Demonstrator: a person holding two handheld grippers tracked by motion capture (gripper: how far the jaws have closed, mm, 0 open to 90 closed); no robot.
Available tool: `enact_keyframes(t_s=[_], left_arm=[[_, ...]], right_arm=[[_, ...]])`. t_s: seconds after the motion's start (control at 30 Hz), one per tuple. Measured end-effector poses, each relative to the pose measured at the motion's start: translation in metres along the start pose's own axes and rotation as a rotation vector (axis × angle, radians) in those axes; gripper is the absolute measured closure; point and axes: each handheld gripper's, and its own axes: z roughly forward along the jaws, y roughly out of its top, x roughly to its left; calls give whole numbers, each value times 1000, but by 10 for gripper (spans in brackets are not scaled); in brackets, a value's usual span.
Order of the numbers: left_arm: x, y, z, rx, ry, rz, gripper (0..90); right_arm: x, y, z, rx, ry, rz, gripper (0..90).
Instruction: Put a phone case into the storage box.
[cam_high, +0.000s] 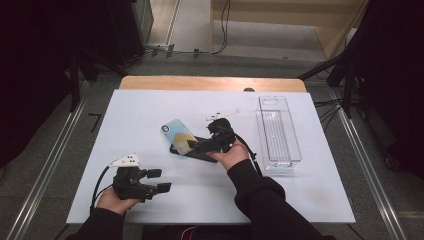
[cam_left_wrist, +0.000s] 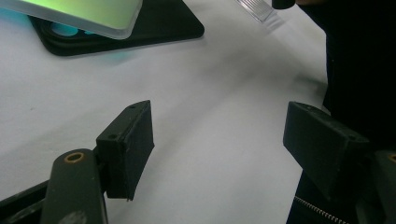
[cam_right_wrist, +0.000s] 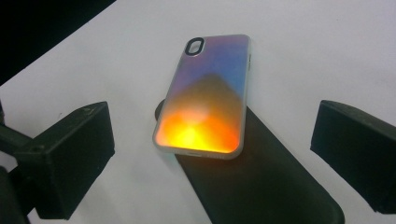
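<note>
Lying across black case (cam_right_wrist: 261, 186), iridescent case (cam_right_wrist: 205, 98); right gripper (cam_right_wrist: 210, 154) wide open, empty; clear bin (cam_high: 278, 131) beside; left gripper (cam_left_wrist: 219, 144) open, empty.

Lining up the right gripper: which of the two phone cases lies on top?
The iridescent case, with its orange glow, lies partly across the plain black case.

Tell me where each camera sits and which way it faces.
High view: above the table, looking down; forearms, left gripper, right gripper.
Left gripper view: rides the left gripper, facing the black case; open jaws.
Right gripper view: rides the right gripper, facing the iridescent case; open jaws.
All share the stacked cases.
</note>
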Motion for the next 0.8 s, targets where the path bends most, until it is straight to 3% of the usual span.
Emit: enact_keyframes(t_s=[0.8], left_arm=[[0, 0, -1, -3, -7, -2, 249]], right_arm=[[11, 24, 45, 19, -16, -5, 0]])
